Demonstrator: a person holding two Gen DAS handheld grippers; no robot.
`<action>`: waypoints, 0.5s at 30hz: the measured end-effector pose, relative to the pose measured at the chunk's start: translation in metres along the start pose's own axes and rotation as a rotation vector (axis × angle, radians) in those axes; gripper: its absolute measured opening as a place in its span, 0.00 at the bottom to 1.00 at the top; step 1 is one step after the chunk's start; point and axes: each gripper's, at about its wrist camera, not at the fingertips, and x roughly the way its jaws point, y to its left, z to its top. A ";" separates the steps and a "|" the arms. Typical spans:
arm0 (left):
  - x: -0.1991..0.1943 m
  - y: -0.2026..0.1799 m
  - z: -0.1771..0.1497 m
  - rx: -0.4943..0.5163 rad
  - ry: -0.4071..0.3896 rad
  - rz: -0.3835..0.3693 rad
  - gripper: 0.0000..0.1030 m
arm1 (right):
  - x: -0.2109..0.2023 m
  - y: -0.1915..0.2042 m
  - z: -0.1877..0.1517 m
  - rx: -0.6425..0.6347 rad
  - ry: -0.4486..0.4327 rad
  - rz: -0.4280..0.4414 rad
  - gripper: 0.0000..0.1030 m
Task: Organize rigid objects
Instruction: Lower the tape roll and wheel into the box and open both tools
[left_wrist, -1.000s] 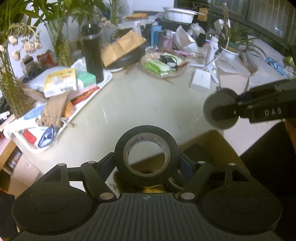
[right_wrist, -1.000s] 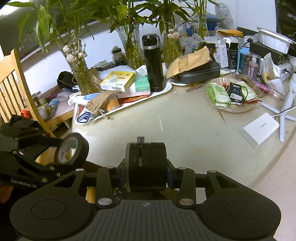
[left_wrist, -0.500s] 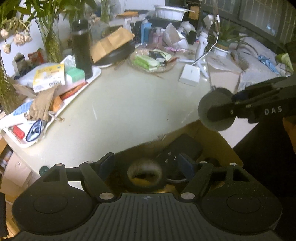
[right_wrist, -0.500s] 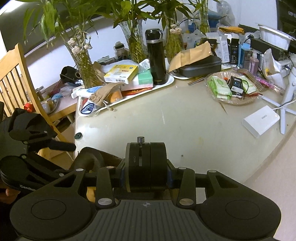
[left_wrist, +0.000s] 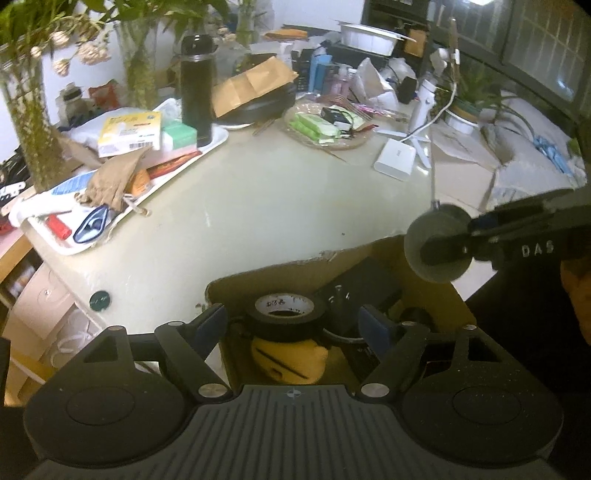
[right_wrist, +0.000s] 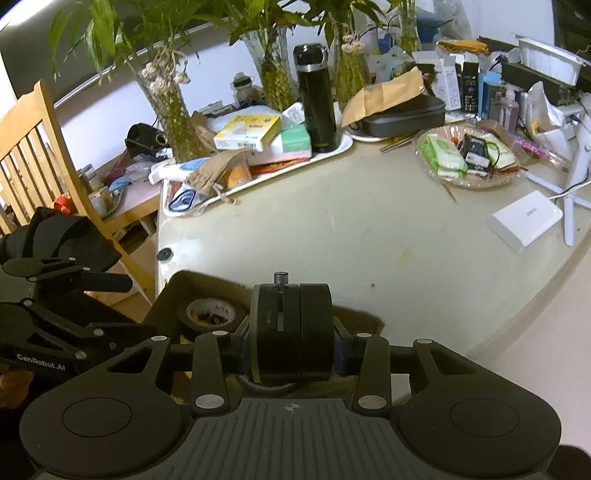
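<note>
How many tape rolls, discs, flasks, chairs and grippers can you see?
Tape roll: 1
Disc: 1
Flask: 1
Chair: 1
Grippers: 2, the left gripper and the right gripper
Total: 6

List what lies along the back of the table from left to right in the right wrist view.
Wooden chair → yellow box → black flask → black case → snack basket → white box.
</note>
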 end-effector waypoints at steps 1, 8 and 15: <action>-0.001 0.000 -0.002 -0.007 -0.001 0.004 0.76 | 0.001 0.001 -0.002 0.001 0.005 0.003 0.42; -0.006 0.001 -0.007 -0.025 -0.009 0.034 0.76 | 0.007 0.009 -0.012 0.008 0.032 0.019 0.42; -0.008 0.003 -0.012 -0.036 -0.007 0.039 0.76 | 0.008 0.021 -0.009 -0.007 0.034 0.034 0.42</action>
